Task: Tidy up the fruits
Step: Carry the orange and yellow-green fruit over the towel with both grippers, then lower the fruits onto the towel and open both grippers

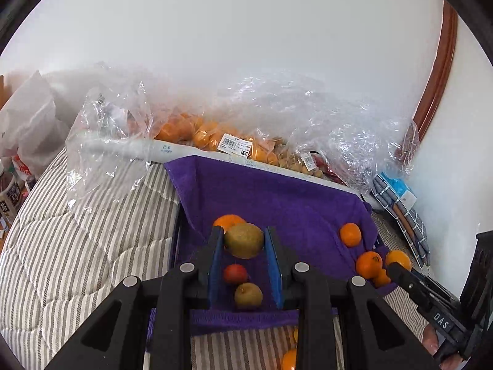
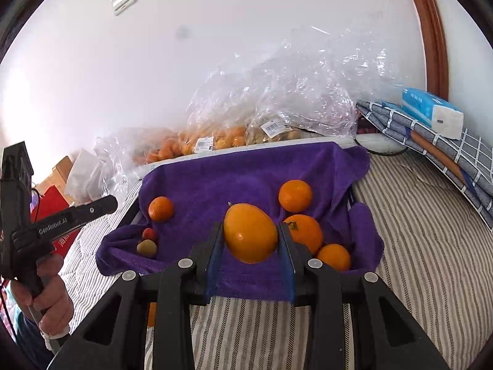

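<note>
A crate lined with a purple towel [image 1: 277, 194] [image 2: 240, 169] holds fruit. My left gripper [image 1: 243, 240] is shut on a green-brown kiwi [image 1: 244, 240] above the towel's left side. Below it lie a small red fruit [image 1: 235, 273], a small green-brown fruit [image 1: 248, 296] and an orange [image 1: 226, 220] behind. My right gripper [image 2: 250, 234] is shut on a yellow-orange mango [image 2: 250, 232] above the towel. Oranges [image 2: 295, 195] [image 2: 160, 208] [image 2: 334, 256] and a persimmon [image 2: 305, 231] lie on the towel. The left gripper's body [image 2: 71, 215] shows at the left of the right wrist view.
Clear plastic bags of oranges [image 1: 197, 132] [image 2: 215, 141] and small brown fruit [image 1: 295, 162] lie behind the crate against the white wall. A striped quilt [image 1: 77, 231] [image 2: 425, 231] surrounds the crate. Folded checked cloth [image 2: 431, 135] with a tissue pack [image 2: 431, 111] lies at right.
</note>
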`<action>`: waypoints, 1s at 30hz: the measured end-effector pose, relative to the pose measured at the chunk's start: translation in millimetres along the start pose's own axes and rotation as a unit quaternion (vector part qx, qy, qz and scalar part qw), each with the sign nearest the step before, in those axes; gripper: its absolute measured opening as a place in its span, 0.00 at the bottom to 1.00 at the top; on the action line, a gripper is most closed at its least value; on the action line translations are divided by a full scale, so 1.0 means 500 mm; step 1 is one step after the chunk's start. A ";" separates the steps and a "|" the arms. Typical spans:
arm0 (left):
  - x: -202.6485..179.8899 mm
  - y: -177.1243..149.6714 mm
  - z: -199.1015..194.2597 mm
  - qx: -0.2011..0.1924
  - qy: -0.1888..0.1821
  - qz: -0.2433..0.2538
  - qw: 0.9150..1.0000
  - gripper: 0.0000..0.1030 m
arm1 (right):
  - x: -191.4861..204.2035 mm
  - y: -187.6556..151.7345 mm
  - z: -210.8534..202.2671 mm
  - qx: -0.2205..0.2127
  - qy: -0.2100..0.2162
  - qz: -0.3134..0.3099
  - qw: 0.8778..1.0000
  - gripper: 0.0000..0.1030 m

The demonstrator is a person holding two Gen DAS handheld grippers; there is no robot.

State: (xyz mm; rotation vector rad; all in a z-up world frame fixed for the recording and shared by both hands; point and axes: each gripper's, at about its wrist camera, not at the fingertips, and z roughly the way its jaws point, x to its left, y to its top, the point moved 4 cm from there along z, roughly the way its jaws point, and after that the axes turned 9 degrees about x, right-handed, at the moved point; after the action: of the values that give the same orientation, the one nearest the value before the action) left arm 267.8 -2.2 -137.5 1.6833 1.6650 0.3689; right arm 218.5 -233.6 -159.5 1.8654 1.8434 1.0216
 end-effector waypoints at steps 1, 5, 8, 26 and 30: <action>0.000 0.003 0.009 0.000 0.004 0.000 1.000 0.25 | 0.003 0.001 0.010 0.003 -0.001 -0.004 1.000 0.33; 0.010 -0.003 0.040 0.008 -0.005 -0.010 1.000 0.25 | 0.003 -0.004 0.041 0.017 0.004 -0.011 1.000 0.33; 0.011 -0.013 0.052 0.016 -0.011 -0.008 1.000 0.25 | -0.001 -0.010 0.055 0.024 0.002 -0.013 1.000 0.33; -0.007 -0.037 0.089 0.039 -0.015 0.017 0.999 0.25 | 0.013 -0.028 0.081 0.037 -0.021 -0.029 0.999 0.33; -0.009 -0.040 0.096 0.044 -0.013 0.020 0.999 0.25 | 0.007 -0.026 0.077 0.032 -0.017 -0.022 0.999 0.33</action>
State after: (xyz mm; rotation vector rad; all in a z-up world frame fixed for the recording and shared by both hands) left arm 284.0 -22.5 -182.6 1.7798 1.6520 0.2963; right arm 235.0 -219.1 -193.8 1.8585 1.9080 0.9208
